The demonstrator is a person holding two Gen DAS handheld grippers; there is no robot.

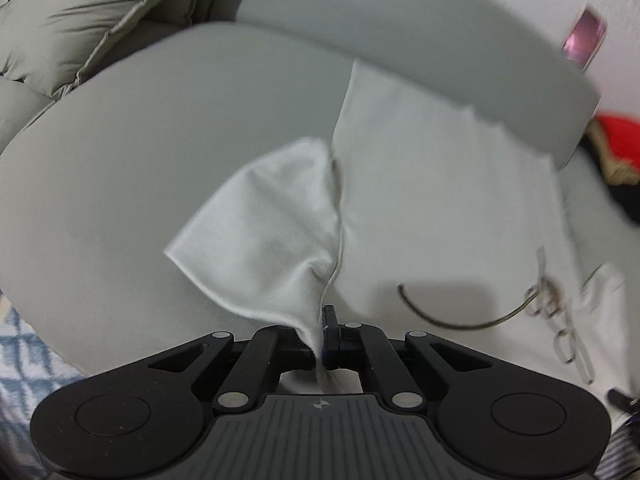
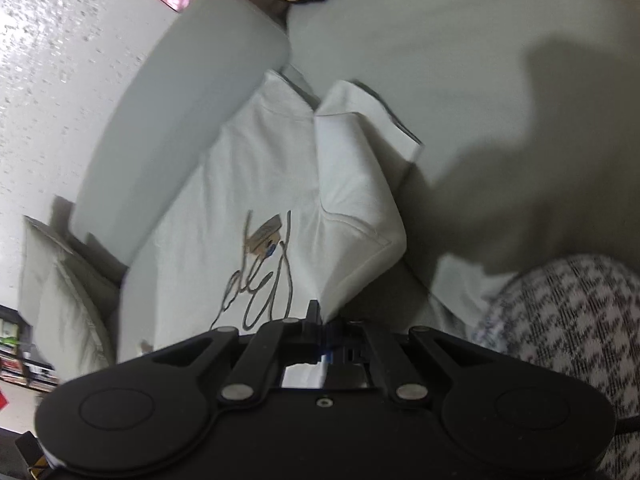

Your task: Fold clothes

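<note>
A: What am I working with here?

B: I'm looking at a white T-shirt lying spread on the grey sofa seat, print side up, its far end running up against the sofa's back cushion. It's thin, limp jersey, so I'm treating it as light and floppy; it's draping and creasing wherever I'm lifting it

A: And the tongs?

B: My left gripper is clenched on a pinch of cloth at the sleeve seam, and the sleeve is fanning out from there toward the open seat, away from the back cushion. My right gripper is also looking clenched, on the edge of a flap of the shirt that's standing up and leaning over the shirt's body

A: Which way is it pointing?

B: I'm judging the long axis as running from my grippers toward the back cushion. The scribbled print and neck label are sitting at the near end, so I'm reading collar toward me, hem toward the cushion, though blur is making that uncertain

A: Where to hold it?

B: I'm favouring seams and hemmed edges; they're bunching less than open cloth
</note>
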